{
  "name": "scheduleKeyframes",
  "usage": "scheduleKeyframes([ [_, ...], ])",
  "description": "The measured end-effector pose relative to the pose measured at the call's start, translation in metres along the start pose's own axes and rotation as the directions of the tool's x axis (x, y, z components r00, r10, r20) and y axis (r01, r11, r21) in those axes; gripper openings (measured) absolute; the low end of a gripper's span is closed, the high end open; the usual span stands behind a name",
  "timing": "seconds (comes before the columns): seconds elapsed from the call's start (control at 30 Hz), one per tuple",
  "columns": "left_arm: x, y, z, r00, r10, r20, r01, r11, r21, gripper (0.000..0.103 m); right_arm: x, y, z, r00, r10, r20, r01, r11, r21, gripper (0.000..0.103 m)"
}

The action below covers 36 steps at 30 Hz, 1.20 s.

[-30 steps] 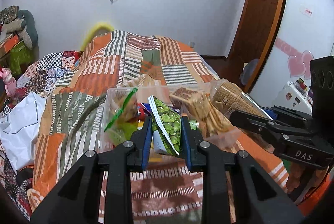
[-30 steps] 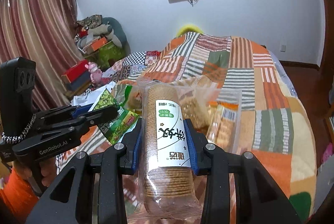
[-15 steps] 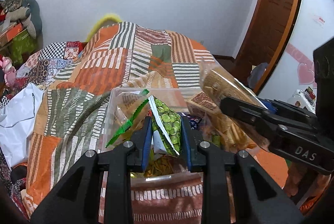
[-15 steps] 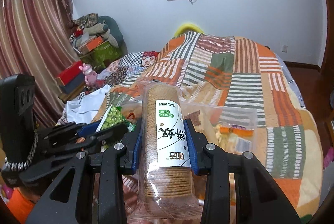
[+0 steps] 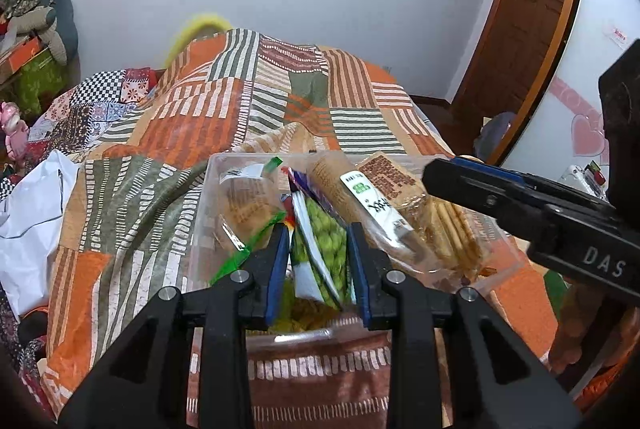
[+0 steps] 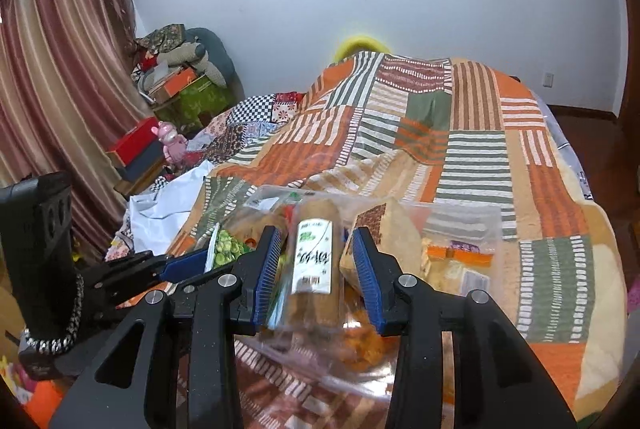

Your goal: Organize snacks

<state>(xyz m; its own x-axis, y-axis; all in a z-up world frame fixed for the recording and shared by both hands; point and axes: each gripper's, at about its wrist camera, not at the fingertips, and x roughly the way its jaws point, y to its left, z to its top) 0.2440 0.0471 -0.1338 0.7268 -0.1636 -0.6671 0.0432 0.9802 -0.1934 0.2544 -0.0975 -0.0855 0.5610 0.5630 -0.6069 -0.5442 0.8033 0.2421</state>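
Just now both grippers have been opening over the clear plastic bin (image 5: 200,229) that stands on the patchwork bed (image 5: 224,109). A second ago each one clamped its snack; now the fingers stand a little apart from the packs.

The left gripper (image 5: 318,265) has the green pea packet (image 5: 324,245) between its blue pads, but the pads do not seem to press it any more, and the packet looks blurred, as if it slides down into the bin.

The right gripper (image 6: 316,269) is in the same state. The round cracker roll (image 6: 314,261) with the white label sits between its fingers with a gap on each side, tilted down into the bin and blurred at its lower end.

I judge that this is the release step: two more snacks are going into the bin, so this part of the tidying is almost done.

Counting what I can see: one bin, one pea packet, one cracker roll, and two grippers. Inside the bin there is also one brown-printed biscuit pack (image 5: 390,177) and at least one pack with a green edge (image 5: 244,197); the rest lies too mixed to count. No snack shows loose on the bed in these views.
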Motion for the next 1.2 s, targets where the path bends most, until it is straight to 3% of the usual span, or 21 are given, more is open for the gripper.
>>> scheduleKeyframes([
  [0.37, -0.066, -0.018, 0.008, 0.994, 0.002, 0.107, -0.005, 1.0, 0.026, 0.032, -0.063, 0.006, -0.005, 0.997, -0.033, 0.077, 0.036, 0.998, -0.042, 0.036],
  [0.6, -0.126, -0.037, 0.012, 0.975, -0.023, 0.222, 0.011, 0.998, 0.056, 0.033, -0.111, 0.014, -0.005, 0.985, -0.047, 0.168, 0.056, 0.997, -0.053, 0.037],
  [0.67, -0.14, -0.041, 0.01, 0.968, -0.032, 0.248, 0.017, 0.998, 0.062, 0.038, -0.125, 0.018, -0.005, 0.979, -0.056, 0.198, 0.068, 0.996, -0.056, 0.041],
  [0.83, -0.173, -0.055, 0.002, 0.944, -0.015, 0.33, -0.012, 0.997, 0.082, 0.054, -0.152, 0.024, -0.01, 0.958, -0.081, 0.276, 0.097, 0.994, -0.042, 0.071],
  [0.9, -0.184, -0.057, -0.001, 0.936, -0.022, 0.351, -0.007, 0.997, 0.081, 0.056, -0.161, 0.027, -0.011, 0.95, -0.09, 0.299, 0.106, 0.994, -0.037, 0.075],
  [1.03, -0.199, -0.061, -0.005, 0.92, -0.009, 0.392, -0.023, 0.997, 0.076, 0.074, -0.171, 0.031, -0.013, 0.941, -0.1, 0.322, 0.116, 0.993, -0.03, 0.084],
  [1.2, -0.213, -0.061, -0.009, 0.904, 0.017, 0.427, -0.046, 0.997, 0.056, 0.089, -0.178, 0.038, -0.019, 0.931, -0.124, 0.342, 0.145, 0.989, -0.036, 0.094],
])
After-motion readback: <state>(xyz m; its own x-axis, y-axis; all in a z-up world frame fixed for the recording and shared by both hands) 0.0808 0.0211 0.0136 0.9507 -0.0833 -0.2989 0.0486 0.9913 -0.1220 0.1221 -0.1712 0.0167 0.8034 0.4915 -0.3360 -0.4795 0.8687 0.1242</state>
